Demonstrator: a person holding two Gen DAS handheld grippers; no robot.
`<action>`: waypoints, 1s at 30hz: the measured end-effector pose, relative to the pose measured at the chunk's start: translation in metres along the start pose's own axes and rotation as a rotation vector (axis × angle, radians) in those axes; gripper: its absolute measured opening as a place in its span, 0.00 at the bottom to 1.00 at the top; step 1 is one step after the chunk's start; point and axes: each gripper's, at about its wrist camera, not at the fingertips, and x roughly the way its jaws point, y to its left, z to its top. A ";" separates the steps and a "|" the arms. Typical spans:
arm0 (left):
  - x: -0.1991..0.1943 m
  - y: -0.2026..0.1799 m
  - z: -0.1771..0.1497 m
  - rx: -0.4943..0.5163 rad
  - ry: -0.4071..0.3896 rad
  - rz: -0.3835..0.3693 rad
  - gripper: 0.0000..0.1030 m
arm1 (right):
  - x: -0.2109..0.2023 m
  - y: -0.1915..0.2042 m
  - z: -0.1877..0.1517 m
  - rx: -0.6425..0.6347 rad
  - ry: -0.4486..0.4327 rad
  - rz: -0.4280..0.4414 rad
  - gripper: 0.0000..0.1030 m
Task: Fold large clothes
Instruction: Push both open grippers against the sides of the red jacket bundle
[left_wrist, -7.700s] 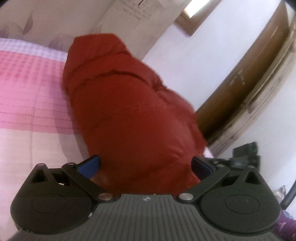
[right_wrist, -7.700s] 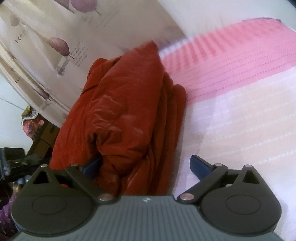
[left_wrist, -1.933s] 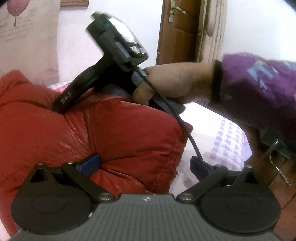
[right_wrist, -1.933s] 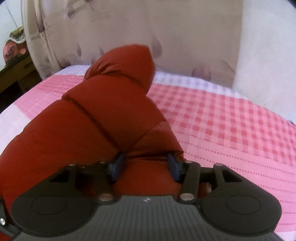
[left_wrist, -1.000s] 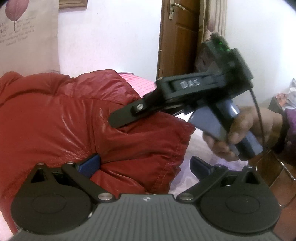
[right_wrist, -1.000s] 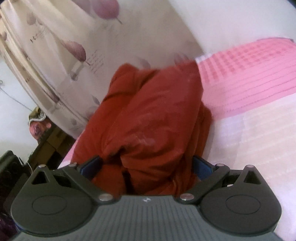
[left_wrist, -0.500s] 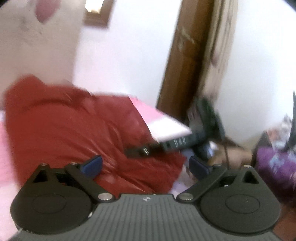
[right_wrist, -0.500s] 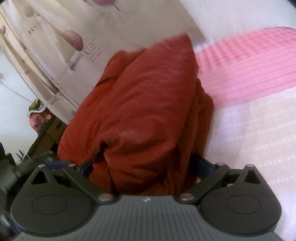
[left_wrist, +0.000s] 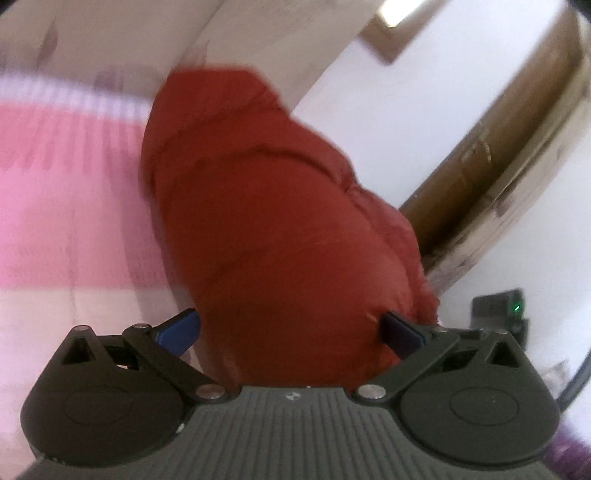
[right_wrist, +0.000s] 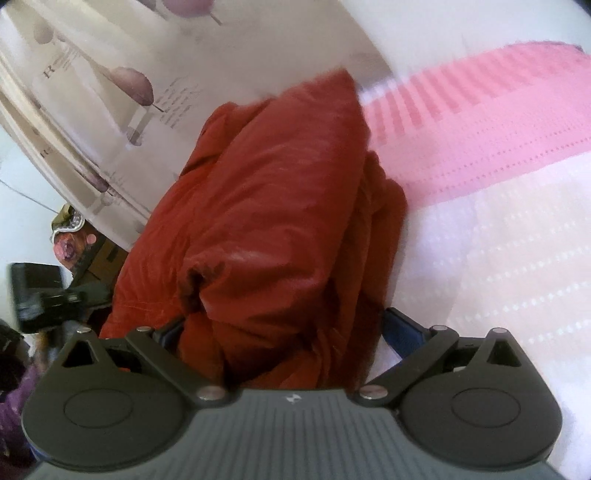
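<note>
Red padded jacket bundled on bed, long axis running away from both tools. Left gripper and right gripper both spread wide, straddling near end.

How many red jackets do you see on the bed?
1: the red jacket lies bunched on the pink bed, between the fingers of both grippers. More could be hidden underneath.
</note>
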 end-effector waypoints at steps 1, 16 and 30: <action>0.005 0.007 0.001 -0.034 0.019 -0.030 1.00 | -0.001 -0.002 -0.001 0.006 0.005 0.010 1.00; 0.033 0.026 0.005 -0.105 0.073 -0.101 1.00 | 0.032 -0.008 0.010 0.061 0.025 0.141 1.00; 0.035 0.019 0.011 -0.069 0.109 -0.071 1.00 | 0.036 -0.003 0.013 0.063 0.028 0.128 1.00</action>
